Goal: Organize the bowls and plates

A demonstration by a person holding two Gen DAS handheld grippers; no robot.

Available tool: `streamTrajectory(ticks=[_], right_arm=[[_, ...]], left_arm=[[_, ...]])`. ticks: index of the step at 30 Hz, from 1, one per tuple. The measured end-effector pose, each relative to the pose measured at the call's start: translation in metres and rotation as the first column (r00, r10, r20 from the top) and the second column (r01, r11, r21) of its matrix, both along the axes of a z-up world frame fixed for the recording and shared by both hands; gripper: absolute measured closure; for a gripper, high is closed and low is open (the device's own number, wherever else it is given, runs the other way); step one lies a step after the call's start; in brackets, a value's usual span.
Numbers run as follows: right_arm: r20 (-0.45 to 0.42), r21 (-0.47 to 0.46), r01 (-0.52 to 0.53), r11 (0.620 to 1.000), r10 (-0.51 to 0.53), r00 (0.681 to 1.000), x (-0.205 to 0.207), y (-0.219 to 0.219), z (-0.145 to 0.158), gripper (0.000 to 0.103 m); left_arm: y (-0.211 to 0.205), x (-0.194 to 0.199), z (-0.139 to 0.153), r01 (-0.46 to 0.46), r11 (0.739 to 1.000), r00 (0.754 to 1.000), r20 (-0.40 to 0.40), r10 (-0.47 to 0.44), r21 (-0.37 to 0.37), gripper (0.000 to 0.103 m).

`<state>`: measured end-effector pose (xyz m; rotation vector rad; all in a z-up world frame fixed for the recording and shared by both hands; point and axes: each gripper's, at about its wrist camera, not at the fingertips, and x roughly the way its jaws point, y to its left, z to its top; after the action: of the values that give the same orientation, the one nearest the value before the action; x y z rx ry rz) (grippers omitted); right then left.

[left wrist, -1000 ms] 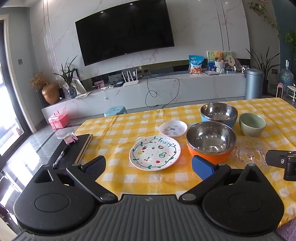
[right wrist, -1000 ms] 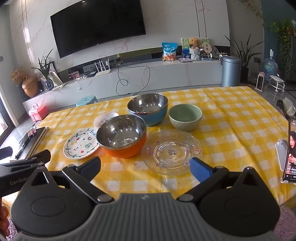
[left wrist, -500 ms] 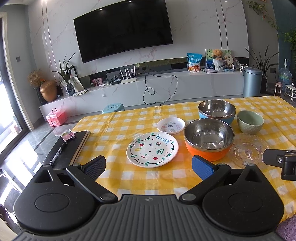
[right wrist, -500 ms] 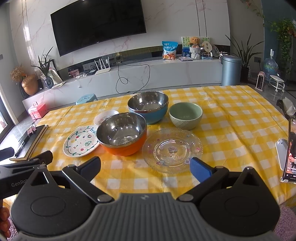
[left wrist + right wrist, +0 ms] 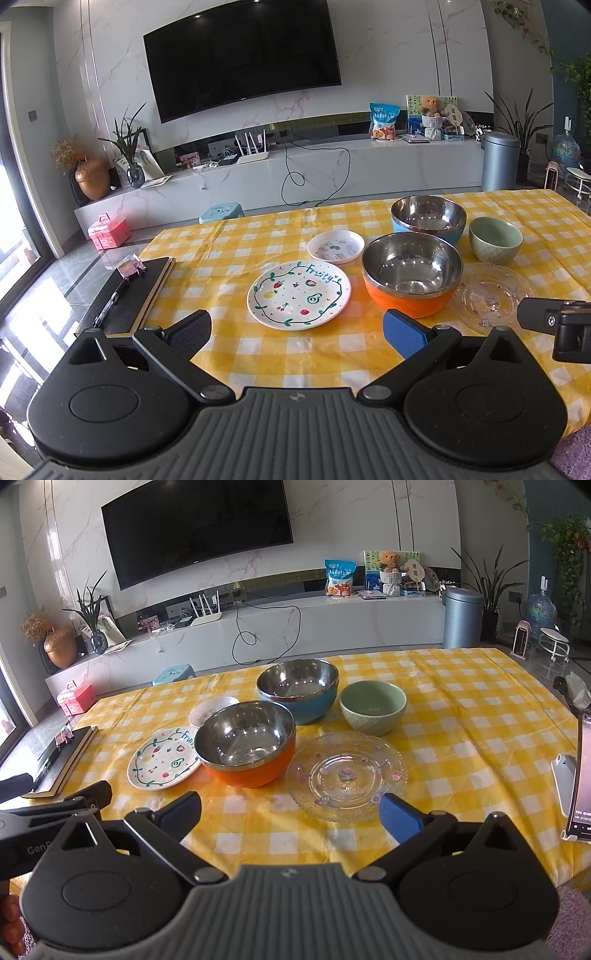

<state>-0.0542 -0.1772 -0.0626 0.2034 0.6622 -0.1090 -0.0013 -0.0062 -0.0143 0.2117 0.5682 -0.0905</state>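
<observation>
On the yellow checked tablecloth [image 5: 236, 243] lie a white "Fruity" plate [image 5: 299, 293], a small white dish [image 5: 335, 246], an orange steel bowl [image 5: 412, 273], a blue steel bowl [image 5: 428, 218], a green ceramic bowl [image 5: 495, 238] and a clear glass plate [image 5: 493, 295]. My left gripper [image 5: 297, 330] is open and empty, just short of the Fruity plate. My right gripper [image 5: 290, 812] is open and empty, near the front of the glass plate [image 5: 345, 775]. The orange bowl [image 5: 245, 742], blue bowl [image 5: 299, 688] and green bowl [image 5: 372, 706] also show in the right wrist view.
A black notebook with a pen [image 5: 133, 295] lies at the table's left edge. A phone on a stand [image 5: 580, 775] is at the right edge. Beyond the table stand a TV wall, a marble console [image 5: 295, 173] and a grey bin [image 5: 500, 160].
Both views have drawn back and risen slightly; the dishes sit a little farther from the fingers. Nothing on the table has moved and both grippers stay open.
</observation>
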Motion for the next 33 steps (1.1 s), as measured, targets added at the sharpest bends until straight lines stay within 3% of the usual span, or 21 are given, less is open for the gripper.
streamTrajectory(ticks=[33], right_arm=[[-0.004, 0.000, -0.006, 1.000, 0.006, 1.000, 0.0001, 0.0026, -0.0016, 0.003]], left_arm=[[-0.0012, -0.0002, -0.0003, 0.000, 1.000, 1.000, -0.004, 0.000, 0.000, 0.000]])
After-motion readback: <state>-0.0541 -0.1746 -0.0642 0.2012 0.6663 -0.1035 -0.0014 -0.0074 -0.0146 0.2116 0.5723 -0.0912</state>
